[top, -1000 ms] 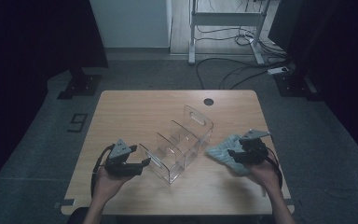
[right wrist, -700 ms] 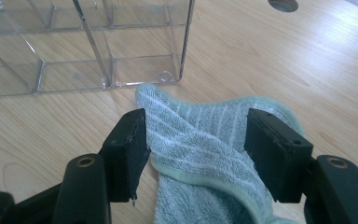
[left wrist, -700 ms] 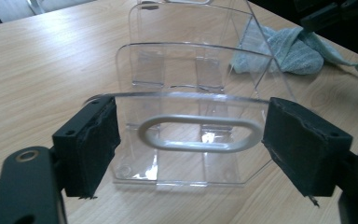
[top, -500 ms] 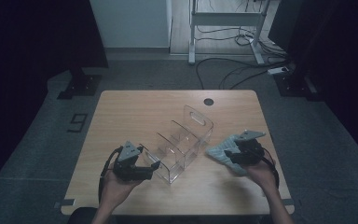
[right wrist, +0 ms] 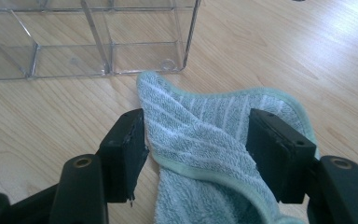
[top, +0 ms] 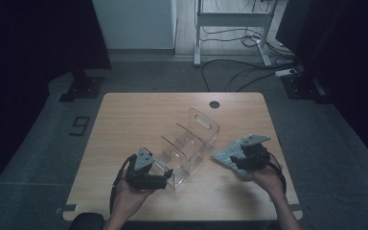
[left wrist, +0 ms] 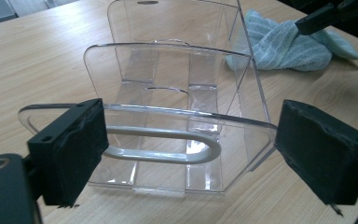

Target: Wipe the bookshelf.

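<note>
The fingers (left wrist: 77, 149) of the left gripper (top: 149, 178) stand wide on both sides of the near end wall of the clear plastic compartment organizer (top: 184, 151) and have just been opening; the wall is between them, and the pads seem not to press it. The right gripper (top: 242, 160) holds the pale green striped terry cloth (right wrist: 200, 140) between half-closed fingers (right wrist: 123, 151), just beside the organizer on the light wooden bench (top: 139, 120). To wipe well, I think the left should close firmly on the wall first, so the organizer does not slide. Compared with one second ago, the left gripper is nearer to the organizer; the right one keeps its place.
</note>
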